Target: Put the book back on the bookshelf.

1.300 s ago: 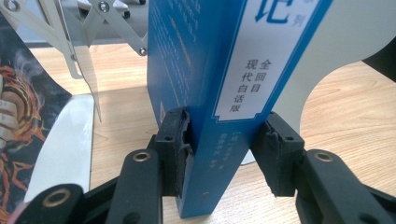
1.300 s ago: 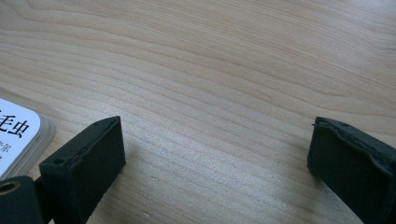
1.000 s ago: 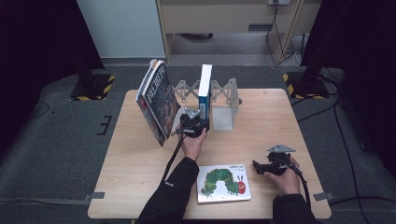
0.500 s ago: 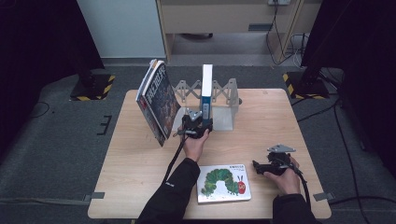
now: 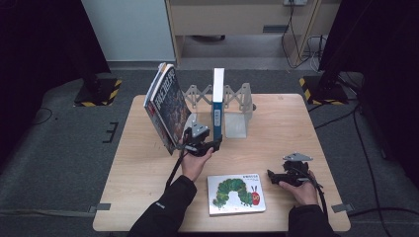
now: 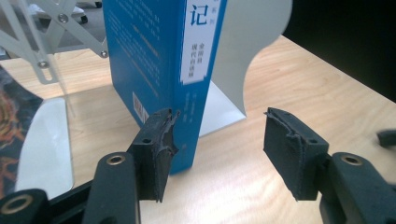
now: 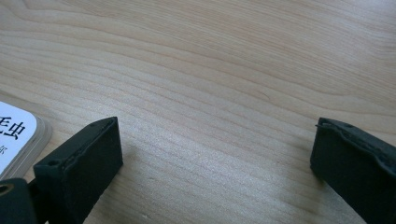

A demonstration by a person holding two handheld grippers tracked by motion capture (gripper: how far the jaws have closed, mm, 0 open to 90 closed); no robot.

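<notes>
Item: blue book (image 5: pixel 218 98), hardbound, standing upright on its bottom edge in the expanding white book rack (image 5: pixel 237 106), spine toward the person. In the left gripper view the spine's lower corner (image 6: pixel 184 140) sits just ahead of the left-hand pad and slightly inside the gap, and the far pad is well clear of it.

Left gripper (image 5: pixel 203 144): jaws apart and just been opening, nothing pressed between them. The book stands free, so it appears to have been let go in the rack.

Right gripper (image 5: pixel 284 176): resting low over the bare table (image 5: pixel 276 128), jaws wide apart with nothing between. A corner of the caterpillar picture book (image 5: pixel 235 193) lies flat just outside its left-hand pad (image 7: pixel 81 158).

Also present: a large dark illustrated book (image 5: pixel 167 106), leaning tilted at the rack's left end, beside the left gripper.

Handling, by judgement: the blue book looks stiff and moderately heavy for its size, with a smooth cover (likely a little slippery against the pads). Best taken across the spine near the lower half, pads on front and back covers, so it does not swing or fan open. It may tip sideways if nudged, since only one rack plate stands next to it.

Picture book: thick board pages, rigid, light. Lying flat, it offers only an edge to pinch.
</notes>
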